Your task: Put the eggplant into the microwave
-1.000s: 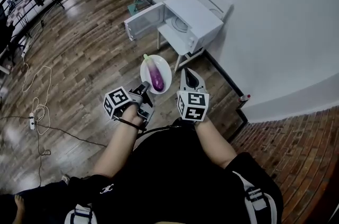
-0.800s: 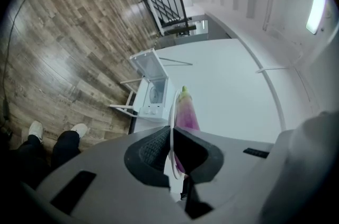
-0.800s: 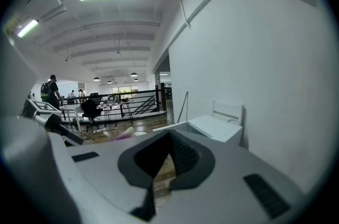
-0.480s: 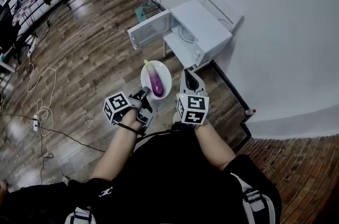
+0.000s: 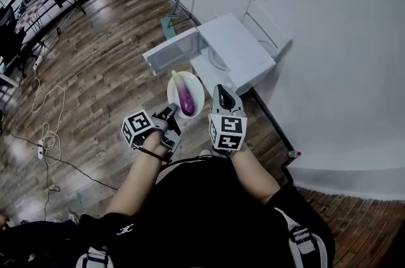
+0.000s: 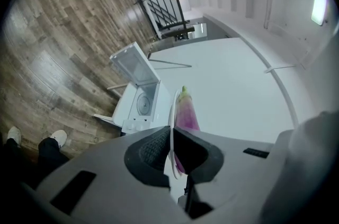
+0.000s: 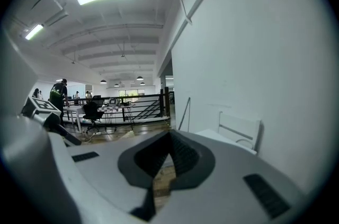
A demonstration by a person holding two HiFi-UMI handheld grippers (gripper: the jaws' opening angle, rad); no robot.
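We hold the left gripper (image 5: 171,109) out in front of us, its fingers (image 6: 151,149) clenched on the near rim of a white plate (image 5: 198,90). The purple eggplant (image 5: 186,99) lies along the plate, with its green stem end pointing away from us toward the microwave (image 5: 239,50). The plate hangs in the air above the wood floor (image 5: 95,76), near the microwave but not touching it. The microwave stands against the white wall (image 5: 342,38), and its door (image 5: 169,52) is swung wide open to the left, so we see the turntable inside. Our right gripper (image 5: 220,89) hovers just beside the plate's right edge; its fingers (image 7: 183,157) are pressed together with nothing between them.
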